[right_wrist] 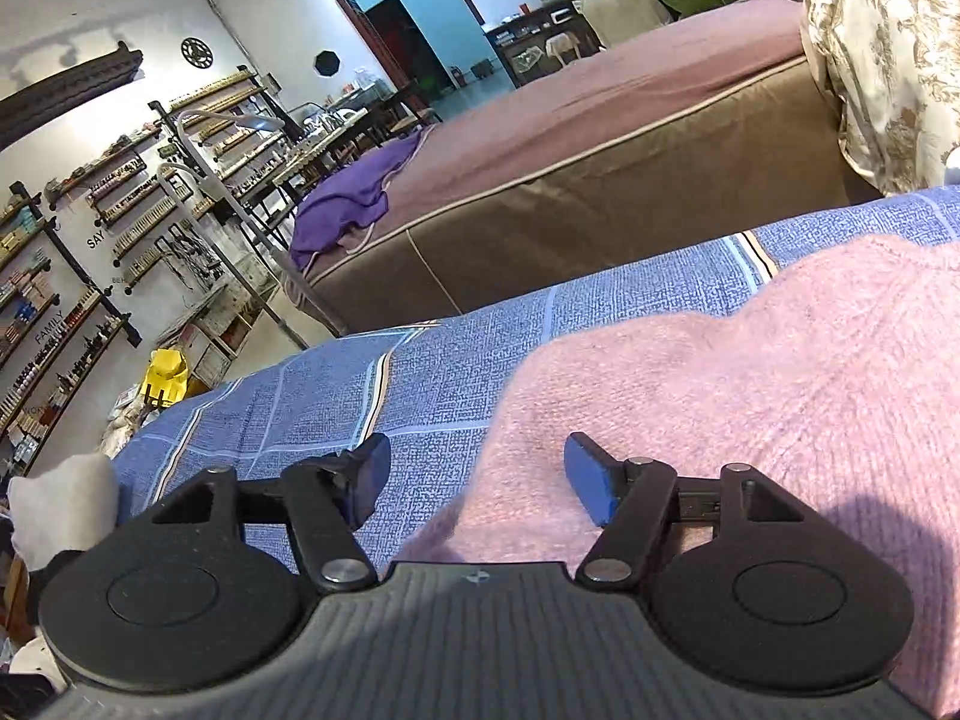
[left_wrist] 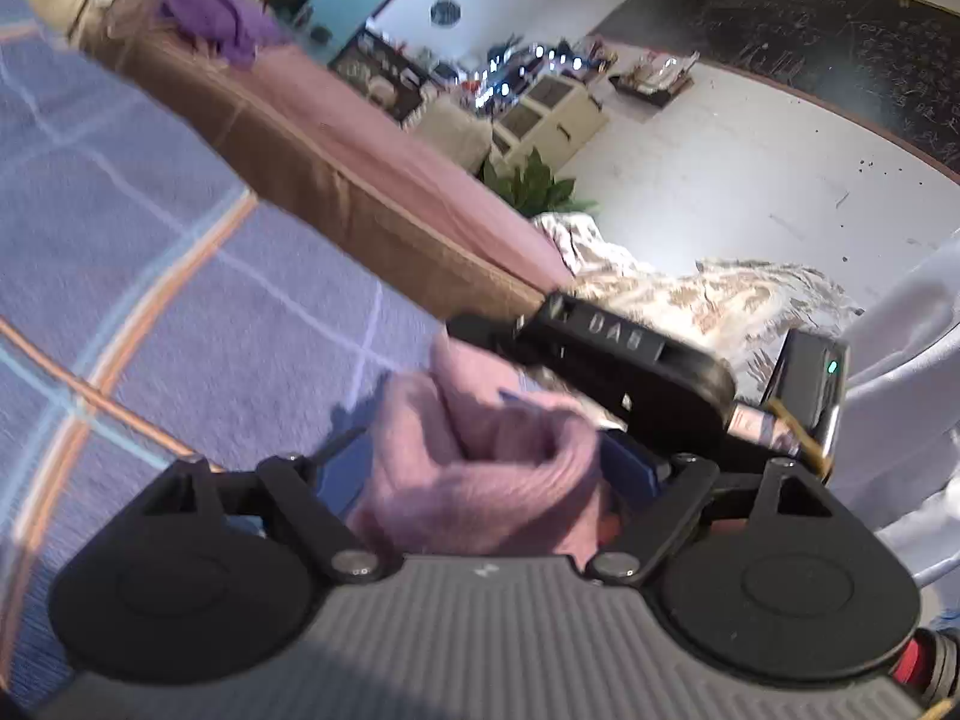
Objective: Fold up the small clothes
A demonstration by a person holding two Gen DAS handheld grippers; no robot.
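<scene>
A: What do you see in the left wrist view?

B: The left gripper (left_wrist: pixel 480 468) has a bunched pink knit garment (left_wrist: pixel 480 468) between its blue pads (left_wrist: pixel 630 468). The cloth fills the gap, but the picture is blurred and I cannot tell if the pads press on it or only stand around it. The garment lies on a blue checked sheet (left_wrist: pixel 150 252) with orange lines. The right gripper (left_wrist: pixel 624 372) is just behind the garment, seen from its side. Farther back there is a brown bed (left_wrist: pixel 372 192) with a purple cloth (left_wrist: pixel 222 18) on it.

A: And in the right wrist view?

B: Here the right gripper (right_wrist: pixel 477 480) has its jaws wide apart and nothing is held. The right pad (right_wrist: pixel 591 477) is over the pink knit garment (right_wrist: pixel 750 396), the left pad (right_wrist: pixel 369 471) over the blue checked sheet (right_wrist: pixel 336 396). The garment lies spread on the sheet, mostly to the right side. Behind is the brown bed (right_wrist: pixel 600 180) with the purple cloth (right_wrist: pixel 342 204), and a floral blanket (right_wrist: pixel 888 60) at the right edge.
</scene>
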